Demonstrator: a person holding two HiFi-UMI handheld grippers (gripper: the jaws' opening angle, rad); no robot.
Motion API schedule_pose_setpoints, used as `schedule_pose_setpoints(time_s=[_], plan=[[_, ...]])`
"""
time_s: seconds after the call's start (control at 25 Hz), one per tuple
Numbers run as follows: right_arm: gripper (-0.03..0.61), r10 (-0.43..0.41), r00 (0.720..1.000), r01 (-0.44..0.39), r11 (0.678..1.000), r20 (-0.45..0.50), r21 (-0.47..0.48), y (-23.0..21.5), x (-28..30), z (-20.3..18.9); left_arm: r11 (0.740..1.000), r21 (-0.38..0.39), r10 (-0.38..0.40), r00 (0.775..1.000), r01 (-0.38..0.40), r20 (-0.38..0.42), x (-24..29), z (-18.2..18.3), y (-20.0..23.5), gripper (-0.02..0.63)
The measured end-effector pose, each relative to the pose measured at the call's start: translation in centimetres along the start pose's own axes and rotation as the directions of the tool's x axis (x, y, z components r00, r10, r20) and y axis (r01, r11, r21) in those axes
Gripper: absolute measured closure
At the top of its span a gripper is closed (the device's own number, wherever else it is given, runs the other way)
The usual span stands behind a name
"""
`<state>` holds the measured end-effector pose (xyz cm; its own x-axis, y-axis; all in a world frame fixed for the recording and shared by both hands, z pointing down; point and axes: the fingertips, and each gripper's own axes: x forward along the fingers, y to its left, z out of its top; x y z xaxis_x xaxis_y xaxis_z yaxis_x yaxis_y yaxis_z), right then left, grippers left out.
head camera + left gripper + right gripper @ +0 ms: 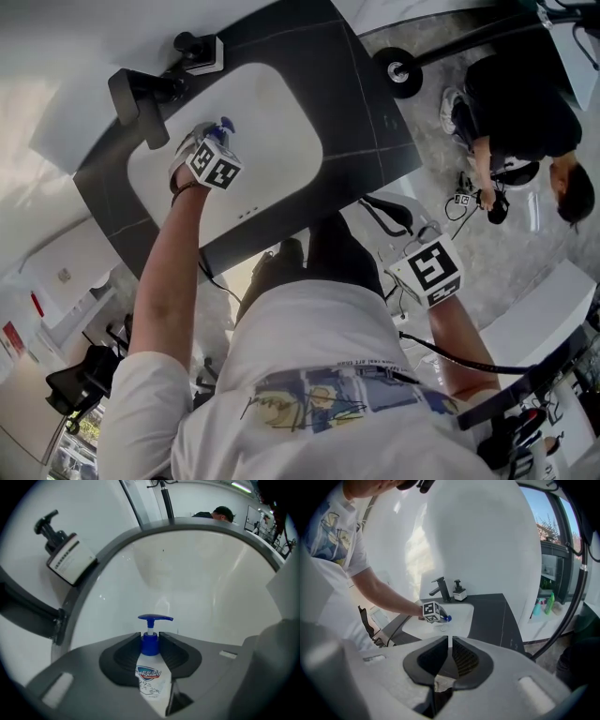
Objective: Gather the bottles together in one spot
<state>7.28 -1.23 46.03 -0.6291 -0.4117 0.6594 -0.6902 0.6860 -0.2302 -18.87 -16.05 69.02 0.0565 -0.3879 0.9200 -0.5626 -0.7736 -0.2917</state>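
A white soap bottle [150,679] with a blue pump head and a blue label sits between the jaws of my left gripper [150,638]. Both pads lie against its blue collar. The gripper [217,133] hangs over the white sink basin [281,112], and only the blue pump [225,125] shows past its marker cube. In the right gripper view the same gripper [432,611] is above the basin [461,616]. My right gripper [450,641] is held low beside the person's hip [427,270], away from the counter. Its jaws are together with nothing in them.
A black faucet [141,94] and a black pump dispenser on a white base [199,52] stand at the basin's back edge on the dark counter [375,103]. Green and blue bottles [550,603] stand on a far ledge. A person [525,122] crouches on the floor to the right.
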Motion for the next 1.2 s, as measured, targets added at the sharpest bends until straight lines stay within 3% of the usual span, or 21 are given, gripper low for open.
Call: schedule_pose_setpoints(time_s=[0.2,0.36,0.52,0.68,0.88,1.2], plan=[[0.548,0.008,1.0,-0.008,0.999,-0.001,-0.032,1.1,0.3,0.5,0.988,-0.142,0.073,0.989,-0.054,0.131,-4.5,1.4,1.2,0.489],[0.548,0.012,0.999,-0.014,0.999,-0.038,-0.037,2.3,0.2,-0.1,0.965,-0.258,0.104,0.967,-0.042,0.233,-7.9,2.9,1.2,0.489],[0.548,0.01,0.997,-0.013,0.999,-0.074,-0.045,3.3,0.5,-0.9,0.93,-0.366,0.117,0.929,0.022,0.352,-11.3,5.1,1.2,0.491],[0.548,0.01,0.996,-0.013,0.999,-0.089,-0.042,3.8,0.7,-1.1,0.882,-0.46,0.149,0.869,0.099,0.472,-15.0,8.6,1.9,0.491],[0.548,0.008,0.993,-0.011,1.0,-0.119,-0.027,3.2,0.5,-1.7,0.844,-0.509,0.183,0.804,0.167,0.566,-18.4,14.8,3.7,0.491],[0.548,0.004,0.991,-0.006,1.0,-0.133,-0.02,1.2,0.4,-1.1,0.826,-0.545,0.271,0.748,0.142,0.605,-18.9,21.6,8.8,0.491]])
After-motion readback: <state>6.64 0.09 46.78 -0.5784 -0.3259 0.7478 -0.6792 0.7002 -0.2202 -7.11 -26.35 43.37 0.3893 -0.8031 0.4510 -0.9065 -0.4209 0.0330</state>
